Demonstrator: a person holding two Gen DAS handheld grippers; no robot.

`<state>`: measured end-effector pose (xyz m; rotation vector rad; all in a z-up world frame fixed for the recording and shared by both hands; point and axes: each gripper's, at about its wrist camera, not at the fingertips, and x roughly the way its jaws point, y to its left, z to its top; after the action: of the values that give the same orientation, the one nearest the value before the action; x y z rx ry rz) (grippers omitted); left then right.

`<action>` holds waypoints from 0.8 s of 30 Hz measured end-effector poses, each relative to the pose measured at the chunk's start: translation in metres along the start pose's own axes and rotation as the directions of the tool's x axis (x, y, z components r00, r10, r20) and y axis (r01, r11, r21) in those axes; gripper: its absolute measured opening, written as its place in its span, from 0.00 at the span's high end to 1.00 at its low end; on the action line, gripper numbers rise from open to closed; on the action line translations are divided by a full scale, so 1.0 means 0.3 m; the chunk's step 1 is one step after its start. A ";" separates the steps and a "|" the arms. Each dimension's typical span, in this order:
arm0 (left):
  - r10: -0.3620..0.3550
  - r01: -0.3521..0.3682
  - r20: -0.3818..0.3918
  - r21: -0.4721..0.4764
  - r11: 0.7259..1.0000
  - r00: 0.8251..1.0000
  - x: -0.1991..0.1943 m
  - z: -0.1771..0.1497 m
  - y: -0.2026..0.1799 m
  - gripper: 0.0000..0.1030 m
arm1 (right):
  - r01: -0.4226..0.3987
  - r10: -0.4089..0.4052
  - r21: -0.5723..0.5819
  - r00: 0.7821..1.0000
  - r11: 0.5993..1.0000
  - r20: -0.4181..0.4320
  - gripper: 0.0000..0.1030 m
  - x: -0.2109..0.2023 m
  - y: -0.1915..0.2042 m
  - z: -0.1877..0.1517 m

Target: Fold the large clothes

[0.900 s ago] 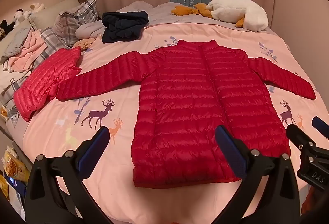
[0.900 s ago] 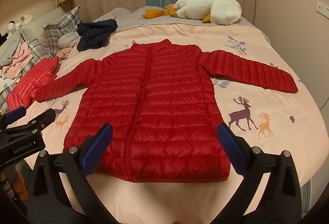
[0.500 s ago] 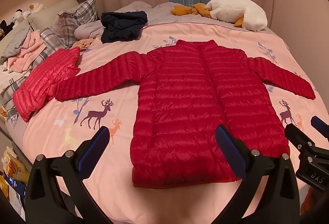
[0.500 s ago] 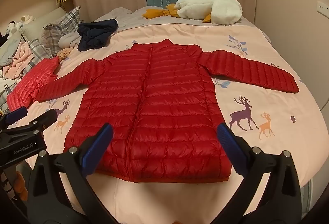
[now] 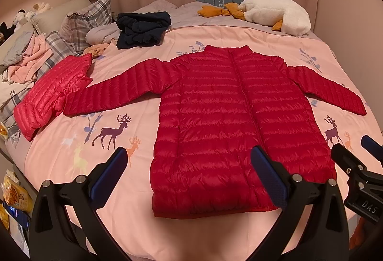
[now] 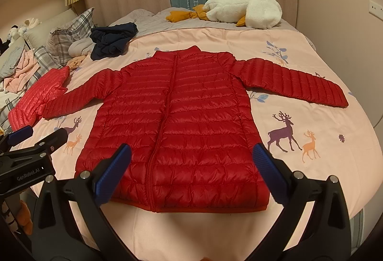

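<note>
Red jacket flat on bed; pink jacket touching sleeve; left claw, right claw wide open, empty.

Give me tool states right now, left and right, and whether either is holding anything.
Left tool: open, holding nothing, hovering above the red jacket's hem.
Right tool: open, holding nothing, also over the hem.

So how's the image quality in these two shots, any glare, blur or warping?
Left wrist view: warm dim light, fisheye curves the bed edges, dark vignette corners, soft sheen on the red jacket. Right wrist view: same warm cast and bending, jacket sharp, the open right gripper throws little shadow.
</note>
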<state>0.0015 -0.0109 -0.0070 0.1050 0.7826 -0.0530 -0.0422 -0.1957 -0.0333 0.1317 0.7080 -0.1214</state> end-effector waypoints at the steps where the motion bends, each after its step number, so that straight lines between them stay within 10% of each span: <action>1: -0.001 0.001 -0.001 0.000 1.000 1.000 0.000 0.000 0.000 0.01 | -0.001 0.001 0.000 1.000 1.000 0.000 0.02 0.000 0.000 0.000; 24: -0.005 0.005 -0.002 0.004 1.000 1.000 -0.001 -0.008 0.000 0.01 | -0.001 0.001 -0.001 1.000 1.000 0.005 0.02 -0.003 0.005 0.010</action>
<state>-0.0004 -0.0105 -0.0085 0.1070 0.7846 -0.0593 -0.0409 -0.1947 -0.0304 0.1306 0.7027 -0.1206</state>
